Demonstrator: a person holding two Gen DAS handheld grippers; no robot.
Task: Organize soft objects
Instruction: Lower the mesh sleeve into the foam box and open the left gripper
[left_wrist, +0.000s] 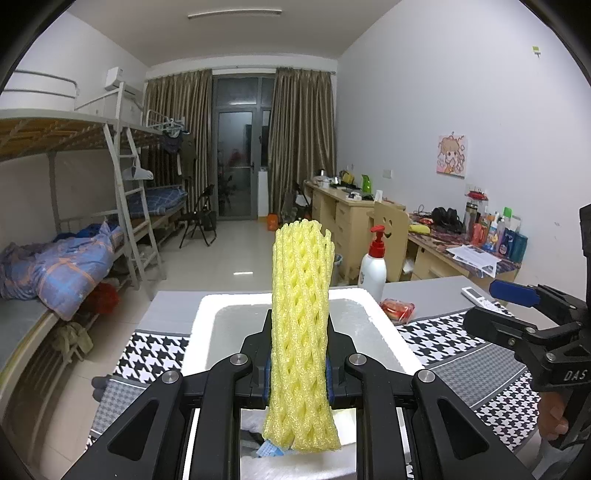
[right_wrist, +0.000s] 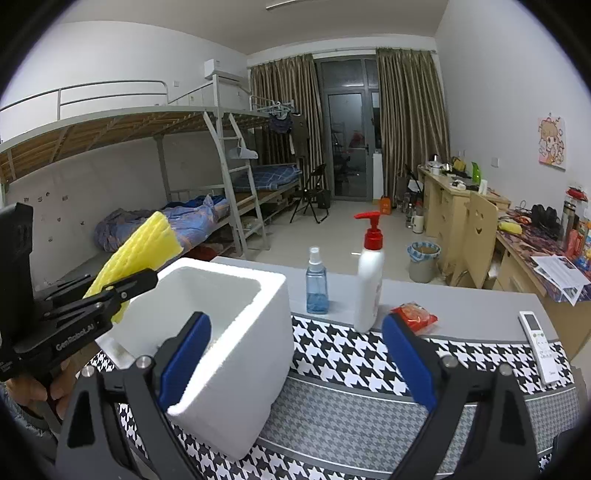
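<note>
A yellow foam net sleeve (left_wrist: 300, 325) stands upright between the jaws of my left gripper (left_wrist: 299, 332), which is shut on its lower half. It hangs over the open white foam box (left_wrist: 207, 321) on the table. In the right wrist view the same sleeve (right_wrist: 136, 251) sticks up from the left gripper (right_wrist: 136, 284) at the box's (right_wrist: 240, 369) left rim. My right gripper (right_wrist: 299, 354) is open with nothing between its blue pads (right_wrist: 188, 354), near the box's right front corner. It also shows at the right edge of the left wrist view as the right gripper (left_wrist: 498, 310).
A white pump bottle (right_wrist: 369, 288), a blue spray bottle (right_wrist: 317, 284), a red packet (right_wrist: 415, 315) and a remote (right_wrist: 541, 343) lie behind and right of the box on the houndstooth cloth (right_wrist: 351, 354). Bunk beds (right_wrist: 147, 155) stand left, desks (right_wrist: 461, 206) right.
</note>
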